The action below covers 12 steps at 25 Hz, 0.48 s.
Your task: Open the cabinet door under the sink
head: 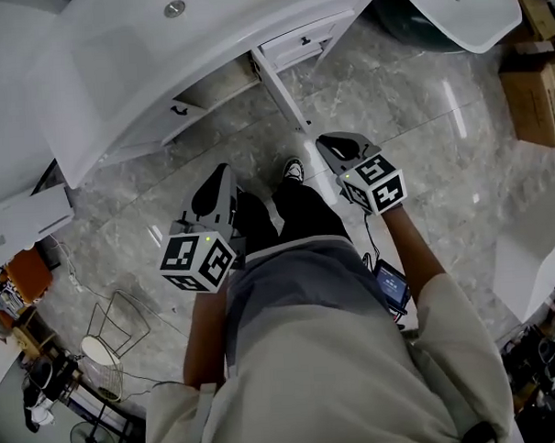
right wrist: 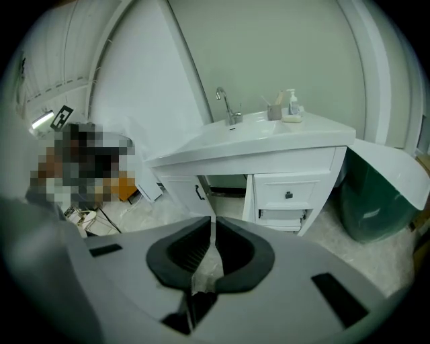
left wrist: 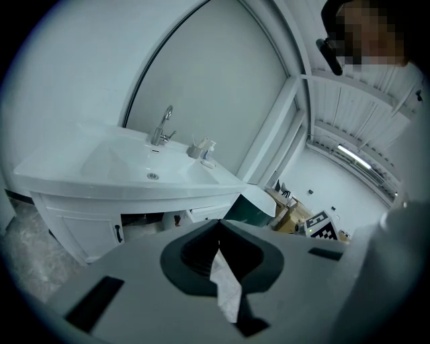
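Now, from the head view, you hold both tools in front of your body, above the marble floor (head: pixel 420 118) and well apart from the white sink (head: pixel 114 58). The left gripper (head: pixel 223 170) and the right gripper (head: pixel 323 141) both point toward the cabinet, and neither touches it. Under the sink the cabinet door (head: pixel 154 122) with its dark handle (head: pixel 179 108) is at the left of an opening, and a drawer (head: pixel 302 39) is at the right of it. In the left gripper view the left gripper (left wrist: pixel 218 222) is clenched – the tips meet and hold nothing. Behind them you see the sink (left wrist: pixel 127 168) with the faucet (left wrist: pixel 161 127), and below it the cabinet door (left wrist: pixel 91 228), near but not reached. In the right gripper view the right gripper (right wrist: pixel 213 219) is almost clenched too, with only a thin slit between the jaws and nothing inside. Further away stand the cabinet door (right wrist: pixel 180 195), the dark opening (right wrist: pixel 227 185) just beside it, and two drawers (right wrist: pixel 289 193) – all apart from the tool.
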Each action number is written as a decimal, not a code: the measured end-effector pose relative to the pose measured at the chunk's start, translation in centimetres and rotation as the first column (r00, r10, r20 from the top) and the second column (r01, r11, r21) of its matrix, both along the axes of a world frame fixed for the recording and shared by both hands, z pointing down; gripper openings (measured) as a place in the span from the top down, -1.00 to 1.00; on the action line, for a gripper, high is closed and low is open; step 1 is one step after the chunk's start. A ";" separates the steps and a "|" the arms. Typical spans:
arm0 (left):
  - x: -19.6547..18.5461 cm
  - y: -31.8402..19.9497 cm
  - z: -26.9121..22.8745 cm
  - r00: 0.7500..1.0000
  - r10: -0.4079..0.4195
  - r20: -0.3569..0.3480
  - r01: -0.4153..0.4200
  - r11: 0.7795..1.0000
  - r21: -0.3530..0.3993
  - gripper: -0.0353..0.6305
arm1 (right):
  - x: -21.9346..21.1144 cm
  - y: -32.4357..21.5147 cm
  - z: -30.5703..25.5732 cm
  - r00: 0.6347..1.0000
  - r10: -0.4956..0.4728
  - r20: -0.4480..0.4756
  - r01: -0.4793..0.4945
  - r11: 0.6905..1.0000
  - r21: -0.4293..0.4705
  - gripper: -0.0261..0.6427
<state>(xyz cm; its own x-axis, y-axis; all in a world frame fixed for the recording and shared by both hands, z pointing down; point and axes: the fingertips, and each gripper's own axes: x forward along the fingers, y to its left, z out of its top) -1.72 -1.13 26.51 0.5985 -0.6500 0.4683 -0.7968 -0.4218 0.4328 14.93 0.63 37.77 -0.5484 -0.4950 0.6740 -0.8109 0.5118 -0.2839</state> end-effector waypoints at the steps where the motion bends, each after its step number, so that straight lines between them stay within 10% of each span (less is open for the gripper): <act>1: 0.0 0.0 -0.5 1.000 -0.002 -0.003 0.002 1.000 0.009 0.90 | 0.0 0.0 -0.7 1.000 -0.003 -0.006 0.003 1.000 0.008 0.83; 12: -1.6 1.5 -3.6 0.999 -0.045 -0.030 0.047 0.997 0.061 0.90 | -0.5 -0.6 -8.6 1.000 -0.011 -0.016 0.013 0.993 0.114 0.83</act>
<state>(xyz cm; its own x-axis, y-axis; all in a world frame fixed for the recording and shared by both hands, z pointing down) -3.31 0.33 22.86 0.5800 -0.7041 0.4096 -0.8034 -0.4114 0.4304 14.42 0.07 29.17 -0.5451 -0.5622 0.6219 -0.8081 0.5498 -0.2113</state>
